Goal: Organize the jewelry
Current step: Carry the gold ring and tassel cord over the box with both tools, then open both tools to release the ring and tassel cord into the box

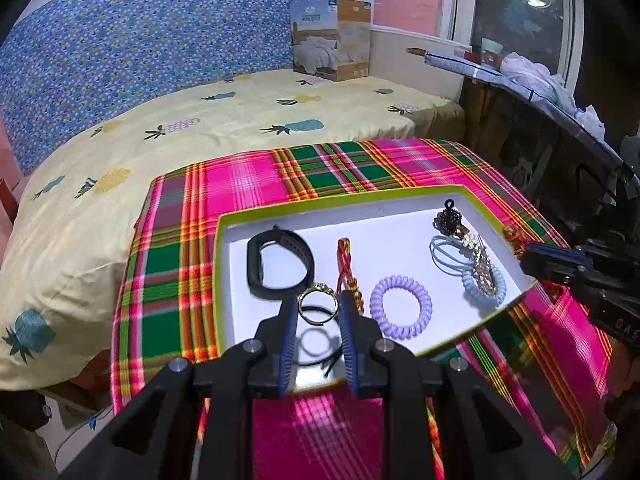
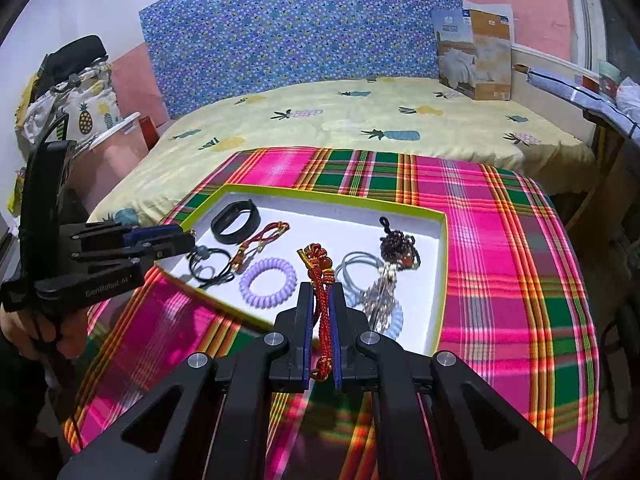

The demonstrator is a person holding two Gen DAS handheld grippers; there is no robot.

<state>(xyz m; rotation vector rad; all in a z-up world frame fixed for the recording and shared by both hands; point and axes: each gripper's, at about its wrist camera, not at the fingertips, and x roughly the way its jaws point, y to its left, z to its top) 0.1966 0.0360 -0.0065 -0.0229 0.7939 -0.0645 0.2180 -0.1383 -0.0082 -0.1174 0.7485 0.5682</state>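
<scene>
A white tray with a lime rim (image 1: 224, 264) (image 2: 444, 264) lies on the plaid cloth. In it are a black band (image 1: 276, 260) (image 2: 236, 220), a red braided cord (image 1: 344, 264) (image 2: 260, 240), a purple coil hair tie (image 1: 400, 304) (image 2: 268, 276), blue hair ties (image 1: 476, 276), a sparkly clip and a dark beaded clip (image 1: 448, 220) (image 2: 396, 244). My left gripper (image 1: 318, 304) is shut on a gold ring with a black loop (image 1: 316, 306), just above the tray's near left part. My right gripper (image 2: 320, 292) is shut on a red knotted cord (image 2: 322, 300), over the tray's near edge.
The plaid cloth (image 2: 500, 240) covers a small table in front of a bed with a yellow pineapple quilt (image 1: 240, 120). A cardboard box (image 1: 332, 40) stands at the bed's far corner. A cluttered ledge (image 1: 540, 76) runs along the right.
</scene>
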